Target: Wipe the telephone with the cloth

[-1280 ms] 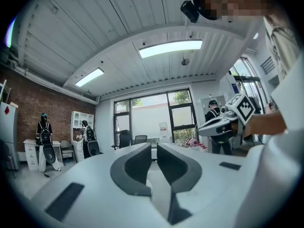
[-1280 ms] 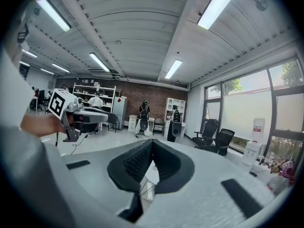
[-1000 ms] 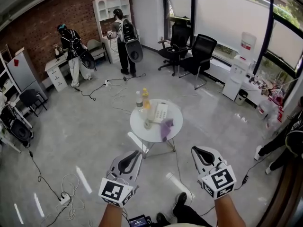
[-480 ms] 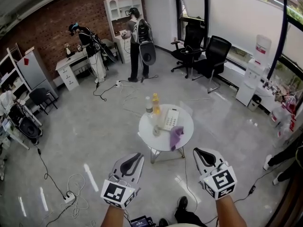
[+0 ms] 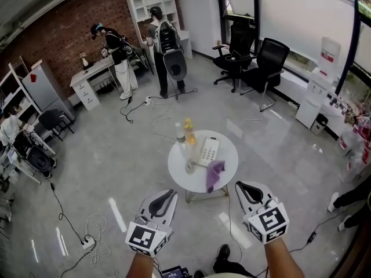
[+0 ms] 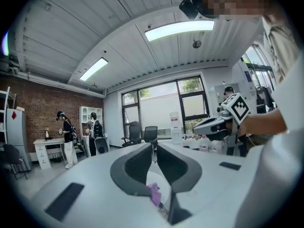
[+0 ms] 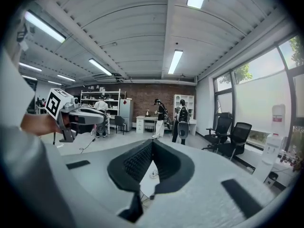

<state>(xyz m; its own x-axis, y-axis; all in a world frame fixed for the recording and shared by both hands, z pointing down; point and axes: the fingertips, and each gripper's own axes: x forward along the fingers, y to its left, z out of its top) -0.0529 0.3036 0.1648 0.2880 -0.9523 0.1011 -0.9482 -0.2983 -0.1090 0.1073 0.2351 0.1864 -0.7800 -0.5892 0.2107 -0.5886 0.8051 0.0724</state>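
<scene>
My left gripper (image 5: pixel 164 197) and right gripper (image 5: pixel 247 187), pinched together and empty, hang well short of the round white table (image 5: pixel 177 165). The white desk telephone (image 5: pixel 208 150) lies beside the crumpled purple cloth (image 5: pixel 215 171). With unopened jaws I risk pushing the cloth overboard.

- The round table (image 5: pixel 177 174) stood ahead of the left gripper (image 5: pixel 167 193) and the right gripper (image 5: pixel 242 186).
- On it, the cloth (image 5: pixel 215 172) lay nearest them, the telephone (image 5: pixel 209 150) beyond, and the bottles (image 5: pixel 189 131) farthest, leftward.

Left tongs (image 6: pixel 154 150) closed, empty; purple cloth (image 6: pixel 155 194) on white table (image 6: pixel 161 180) beyond.
</scene>
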